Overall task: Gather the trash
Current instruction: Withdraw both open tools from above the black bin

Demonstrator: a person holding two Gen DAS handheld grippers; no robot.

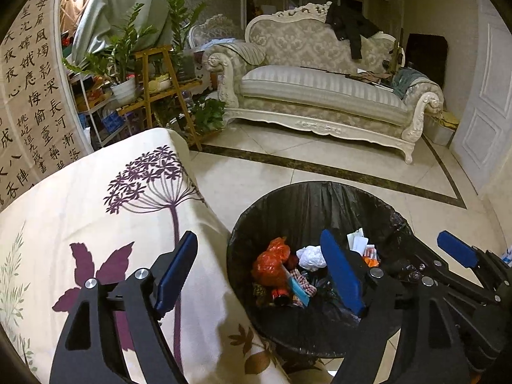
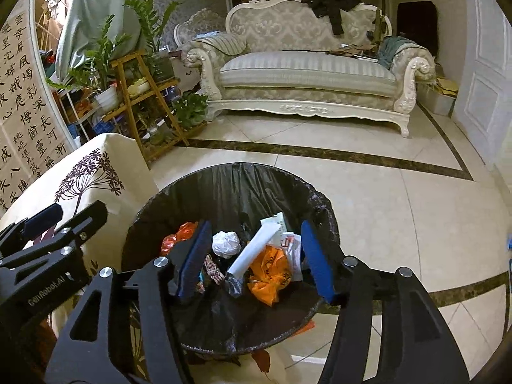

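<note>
Pale floor tiles carry a bin [image 2: 224, 192] lined with a black bag, hard against the corner of a flowered tablecloth [image 1: 96, 208]. Both the left gripper [image 1: 259, 275] and right gripper [image 2: 254, 257] hang released and empty over its rim. Inside lie a crumpled tissue [image 2: 226, 244], a white tube [image 2: 252, 252] and an orange bag [image 2: 268, 273]: all probably light and soft, best pinched at a fold. Beyond stands a sofa [image 2: 304, 73].

Dim, warm indoor light, soft shadows, strong fisheye bending and dark vignetted corners.
</note>
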